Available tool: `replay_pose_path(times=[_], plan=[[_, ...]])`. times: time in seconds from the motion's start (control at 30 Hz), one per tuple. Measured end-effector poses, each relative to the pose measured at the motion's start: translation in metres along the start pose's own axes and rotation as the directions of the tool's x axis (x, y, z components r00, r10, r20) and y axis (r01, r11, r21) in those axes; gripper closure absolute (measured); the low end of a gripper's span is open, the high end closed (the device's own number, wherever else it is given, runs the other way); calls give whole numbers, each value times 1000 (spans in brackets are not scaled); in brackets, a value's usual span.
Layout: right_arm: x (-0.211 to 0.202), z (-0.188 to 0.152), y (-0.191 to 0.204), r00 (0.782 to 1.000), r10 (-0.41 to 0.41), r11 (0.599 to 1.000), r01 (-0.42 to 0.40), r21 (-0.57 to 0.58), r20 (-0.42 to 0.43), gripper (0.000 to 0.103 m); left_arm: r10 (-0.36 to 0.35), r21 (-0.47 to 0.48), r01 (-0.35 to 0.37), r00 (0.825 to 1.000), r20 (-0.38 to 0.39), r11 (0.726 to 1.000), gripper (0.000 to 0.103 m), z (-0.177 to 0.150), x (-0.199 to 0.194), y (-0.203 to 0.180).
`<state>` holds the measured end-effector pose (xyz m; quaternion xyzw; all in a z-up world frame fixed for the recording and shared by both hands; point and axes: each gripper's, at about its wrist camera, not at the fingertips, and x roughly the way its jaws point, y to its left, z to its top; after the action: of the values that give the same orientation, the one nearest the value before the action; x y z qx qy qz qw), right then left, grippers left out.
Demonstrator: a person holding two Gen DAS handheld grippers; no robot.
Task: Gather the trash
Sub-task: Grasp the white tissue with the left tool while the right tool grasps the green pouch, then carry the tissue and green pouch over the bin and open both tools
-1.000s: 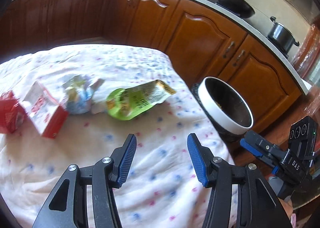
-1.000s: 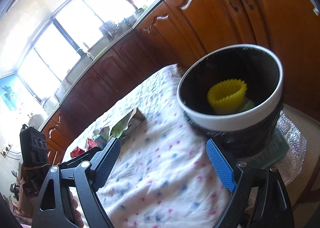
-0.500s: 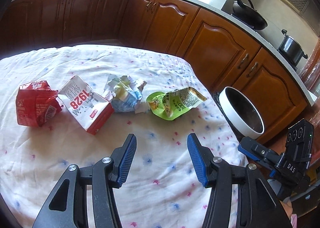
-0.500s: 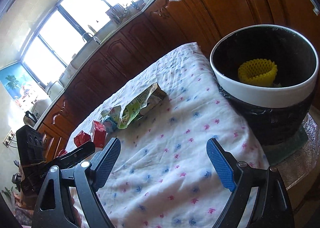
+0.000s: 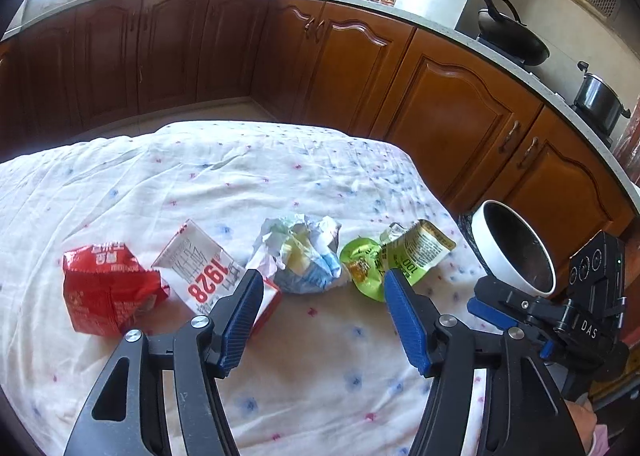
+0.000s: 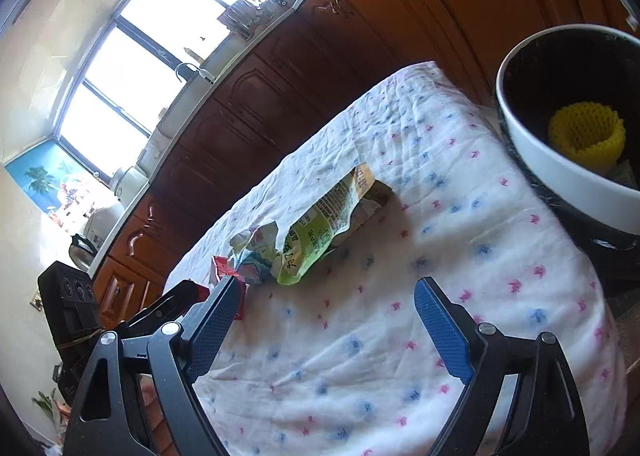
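Trash lies in a row on the cloth-covered table (image 5: 200, 176): a red wrapper (image 5: 104, 292), a white and red carton marked 1928 (image 5: 204, 276), a crumpled paper ball (image 5: 304, 252) and a green pouch (image 5: 396, 256). My left gripper (image 5: 322, 308) is open and empty just short of the paper ball. My right gripper (image 6: 326, 312) is open and empty, just short of the green pouch (image 6: 320, 228). The white-rimmed black bin (image 6: 560, 168) stands off the table's right end and holds a yellow foam net (image 6: 586, 136).
Brown kitchen cabinets (image 5: 340, 68) run behind the table. A wok (image 5: 512, 40) and a pot (image 5: 600, 100) sit on the counter at the right. The right gripper's body (image 5: 560, 320) shows beside the bin (image 5: 516, 252) in the left wrist view.
Both views swung away from the bin toward the trash row. The left gripper pulled back so all the trash shows; the bin slid to the right edge of the right wrist view.
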<state>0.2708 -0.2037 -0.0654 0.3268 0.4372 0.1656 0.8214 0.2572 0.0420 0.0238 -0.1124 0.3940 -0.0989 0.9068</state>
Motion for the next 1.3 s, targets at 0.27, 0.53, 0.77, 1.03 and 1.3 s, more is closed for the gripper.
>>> replay_pose_path(times=[0.27, 0.53, 0.77, 1.03, 1.3], plan=[[35, 16, -9, 1000, -9, 994, 11, 106, -10, 39, 59, 30, -58, 997, -45, 998, 42, 26, 39, 4], [57, 19, -10, 999, -24, 994, 28, 103, -35, 89, 64, 83, -55, 991, -114, 995, 84, 30, 75, -7], [28, 20, 2, 999, -39, 999, 38, 5, 34, 97, 56, 147, -44, 996, -73, 988, 101, 24, 67, -31], [-34, 21, 4, 981, -116, 984, 135, -116, 156, 101, -52, 135, 54, 999, -18, 989, 102, 8, 34, -53], [-86, 15, -9, 952, -185, 964, 224, -144, 242, 101, -144, 147, 147, 989, -28, 978, 102, -6, 22, -82]])
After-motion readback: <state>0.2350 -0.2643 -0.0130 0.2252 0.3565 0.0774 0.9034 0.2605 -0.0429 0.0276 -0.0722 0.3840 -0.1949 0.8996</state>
